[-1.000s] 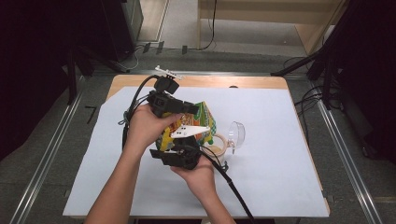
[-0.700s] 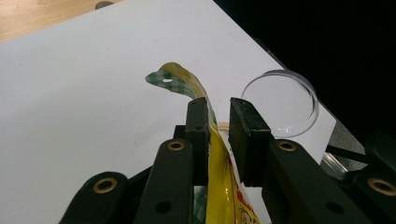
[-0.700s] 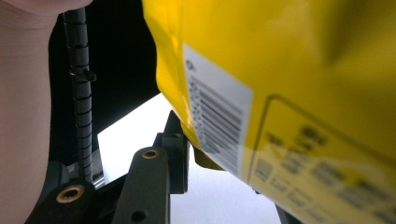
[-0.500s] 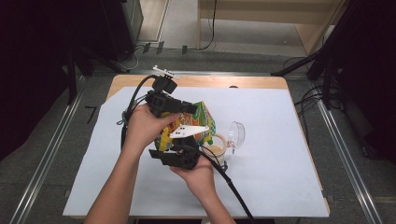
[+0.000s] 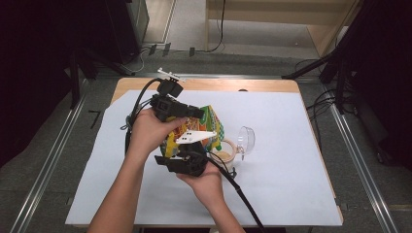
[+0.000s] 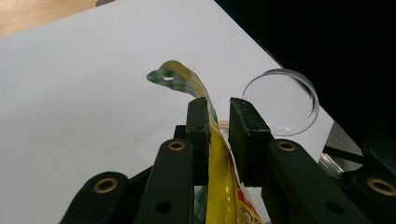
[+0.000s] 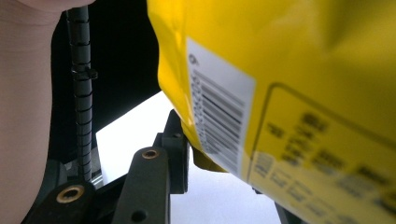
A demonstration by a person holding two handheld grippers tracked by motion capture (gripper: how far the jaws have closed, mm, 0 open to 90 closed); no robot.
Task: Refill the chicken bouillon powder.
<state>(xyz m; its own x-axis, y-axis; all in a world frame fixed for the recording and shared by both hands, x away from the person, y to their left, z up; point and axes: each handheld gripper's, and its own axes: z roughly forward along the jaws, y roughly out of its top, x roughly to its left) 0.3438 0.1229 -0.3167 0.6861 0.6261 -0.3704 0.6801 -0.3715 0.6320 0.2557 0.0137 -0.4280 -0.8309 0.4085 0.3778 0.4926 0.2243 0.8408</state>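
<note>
While the left claw pinches the yellow packet loosely between its jaws, the right claw's grip is hidden.

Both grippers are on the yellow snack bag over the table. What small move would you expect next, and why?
Probably pulling the grippers apart to tear the bag open: the left gripper has its top edge between its jaws, the right gripper is at its lower part, and an open dish waits beside it.

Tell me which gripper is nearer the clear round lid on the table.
Right. The right gripper sits just left of the clear lid, beside the tape roll; the left gripper is farther up-left.
</note>
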